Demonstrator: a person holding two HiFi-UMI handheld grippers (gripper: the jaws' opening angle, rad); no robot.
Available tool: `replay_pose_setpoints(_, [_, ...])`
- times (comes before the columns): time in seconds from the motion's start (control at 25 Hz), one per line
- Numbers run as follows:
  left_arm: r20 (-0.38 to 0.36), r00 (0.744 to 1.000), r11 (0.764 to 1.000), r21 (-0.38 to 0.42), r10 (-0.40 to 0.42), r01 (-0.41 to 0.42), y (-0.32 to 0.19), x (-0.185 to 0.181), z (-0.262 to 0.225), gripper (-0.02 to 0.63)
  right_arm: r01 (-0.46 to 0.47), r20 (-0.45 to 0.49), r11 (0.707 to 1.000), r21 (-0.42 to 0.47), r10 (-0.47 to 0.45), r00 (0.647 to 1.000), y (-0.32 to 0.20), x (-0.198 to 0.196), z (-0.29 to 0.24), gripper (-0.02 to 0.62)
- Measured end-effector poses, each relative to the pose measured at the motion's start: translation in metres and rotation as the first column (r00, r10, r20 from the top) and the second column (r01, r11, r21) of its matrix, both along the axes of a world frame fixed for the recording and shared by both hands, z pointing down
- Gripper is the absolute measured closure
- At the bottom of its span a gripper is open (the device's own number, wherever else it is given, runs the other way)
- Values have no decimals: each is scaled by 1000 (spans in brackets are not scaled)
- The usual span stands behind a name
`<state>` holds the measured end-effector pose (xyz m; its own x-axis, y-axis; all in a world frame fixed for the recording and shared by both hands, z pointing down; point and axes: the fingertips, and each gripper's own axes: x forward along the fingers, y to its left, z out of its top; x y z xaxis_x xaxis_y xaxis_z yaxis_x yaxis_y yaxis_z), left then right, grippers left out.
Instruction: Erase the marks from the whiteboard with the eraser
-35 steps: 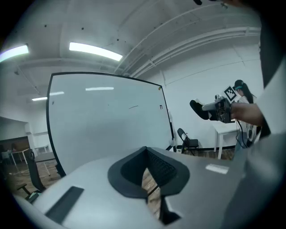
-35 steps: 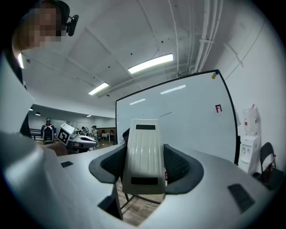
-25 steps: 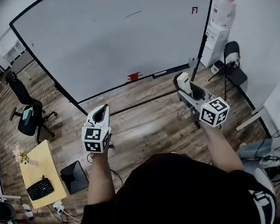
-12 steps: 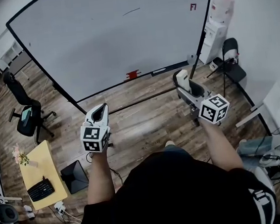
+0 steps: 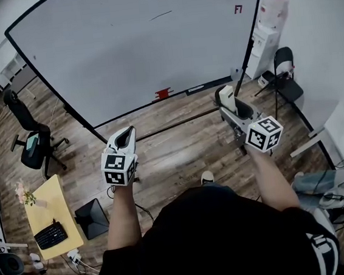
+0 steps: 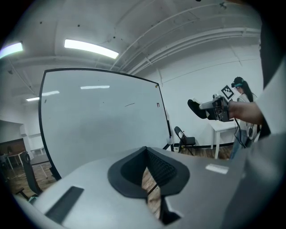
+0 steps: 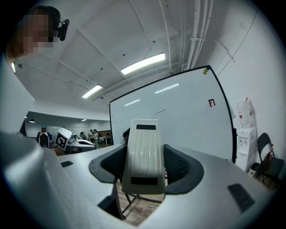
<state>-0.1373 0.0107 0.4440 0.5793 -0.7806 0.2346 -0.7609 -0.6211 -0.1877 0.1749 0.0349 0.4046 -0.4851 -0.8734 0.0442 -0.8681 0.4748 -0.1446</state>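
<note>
The big whiteboard stands on the wood floor ahead of me. It bears a short black line near the top and a small red mark at the upper right. My right gripper is shut on the cream eraser, well short of the board. In the right gripper view the eraser stands upright between the dark pads, with the black line and red mark beyond. My left gripper is shut and holds nothing; its pads leave only a slit.
A red object lies on the board's tray. A water dispenser and a folding chair stand at the board's right. An office chair and a yellow table with a keyboard are at the left.
A shoe has come into sight on the floor below the grippers, and the board sits slightly nearer in the view. Both grippers keep their poses and the eraser stays held.
</note>
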Motion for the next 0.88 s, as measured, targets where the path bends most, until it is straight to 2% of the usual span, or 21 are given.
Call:
replay_pose_setpoints(0.16, [9,1000,1000,1,11,-11,-6,6,0,597,-2,-2,1000,-7,2,1000,-7,5,4,344])
replay_pose_setpoints(0.48, [101,995,1000,23,11,-14,-24,20,7,597,10,-9,1000,-21,-11,1000,-30,11,12,344])
replay_pose_setpoints(0.88, [87,996,1000,0,13,-14,-55,35,13,597,14,-21,999,-41,-15,1000,-62,24,23,344])
